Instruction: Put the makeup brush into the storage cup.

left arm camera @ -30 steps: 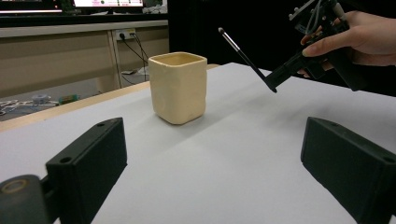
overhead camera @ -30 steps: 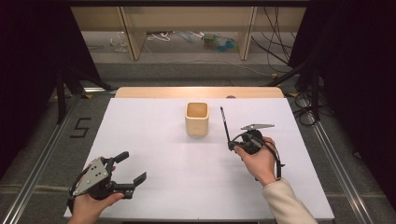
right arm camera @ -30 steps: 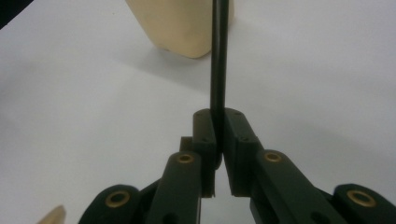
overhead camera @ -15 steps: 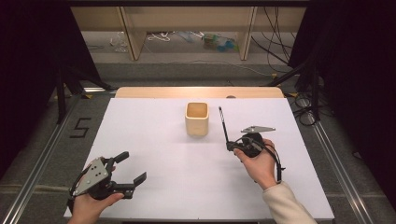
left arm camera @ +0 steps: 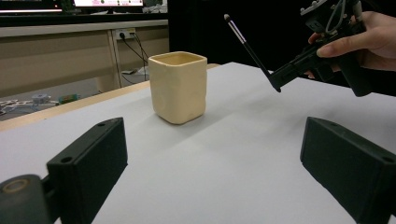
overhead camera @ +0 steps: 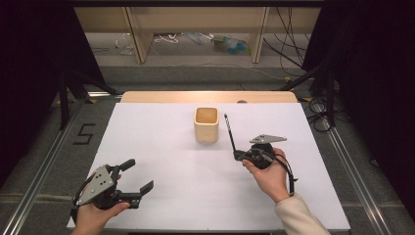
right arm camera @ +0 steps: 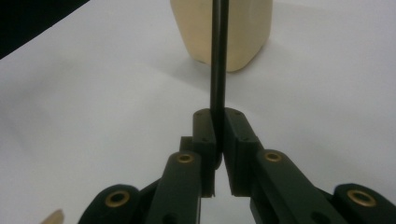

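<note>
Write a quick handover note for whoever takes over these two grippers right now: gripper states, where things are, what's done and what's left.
Right gripper: fingers shut on the thin black brush, held above the table, tip tilted up toward the cup.
Left gripper: open, holding nothing, low over the near left of the table.
Cream cup: upright at the table's centre rear, apparently nothing in it.
Done: brush picked up.
Left: probably carry the brush over the cup's mouth, lower it in, release.

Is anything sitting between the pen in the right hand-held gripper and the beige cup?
Nothing visible. The right hand-held gripper holds the black pen tilted up beside the beige cup, with bare white table between them. The left hand-held gripper sits open, well away.
</note>
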### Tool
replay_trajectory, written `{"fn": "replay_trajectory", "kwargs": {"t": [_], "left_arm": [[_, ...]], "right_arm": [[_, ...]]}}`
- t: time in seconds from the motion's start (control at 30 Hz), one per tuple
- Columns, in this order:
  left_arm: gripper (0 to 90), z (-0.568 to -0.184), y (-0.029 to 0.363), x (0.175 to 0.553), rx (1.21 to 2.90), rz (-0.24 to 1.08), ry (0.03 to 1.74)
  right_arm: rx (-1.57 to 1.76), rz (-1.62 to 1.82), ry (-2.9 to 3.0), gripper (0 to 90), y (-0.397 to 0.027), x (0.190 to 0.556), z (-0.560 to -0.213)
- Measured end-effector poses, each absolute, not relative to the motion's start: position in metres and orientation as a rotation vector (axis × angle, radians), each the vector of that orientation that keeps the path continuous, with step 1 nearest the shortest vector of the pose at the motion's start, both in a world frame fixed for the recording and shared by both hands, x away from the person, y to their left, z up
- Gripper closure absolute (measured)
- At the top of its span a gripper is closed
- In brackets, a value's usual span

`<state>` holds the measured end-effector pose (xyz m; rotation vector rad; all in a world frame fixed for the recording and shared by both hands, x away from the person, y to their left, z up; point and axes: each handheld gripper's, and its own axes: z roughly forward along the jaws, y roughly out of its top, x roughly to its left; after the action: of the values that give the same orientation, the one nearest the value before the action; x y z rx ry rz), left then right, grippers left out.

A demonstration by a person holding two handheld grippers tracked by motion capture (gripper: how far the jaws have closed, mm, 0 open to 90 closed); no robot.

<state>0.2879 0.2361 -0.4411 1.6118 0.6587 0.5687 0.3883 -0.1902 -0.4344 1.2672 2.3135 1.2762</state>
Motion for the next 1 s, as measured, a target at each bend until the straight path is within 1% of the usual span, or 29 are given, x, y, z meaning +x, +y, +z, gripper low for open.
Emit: {"fn": "replay_trajectory", "kwargs": {"t": [1.0], "left_arm": [[7.4,-0.441,0.236,0.288,1.609,0.567,0.662]], "right_arm": [[1.102,1.379,2.347,84.3,-0.176,0.373,-0.436]]}}
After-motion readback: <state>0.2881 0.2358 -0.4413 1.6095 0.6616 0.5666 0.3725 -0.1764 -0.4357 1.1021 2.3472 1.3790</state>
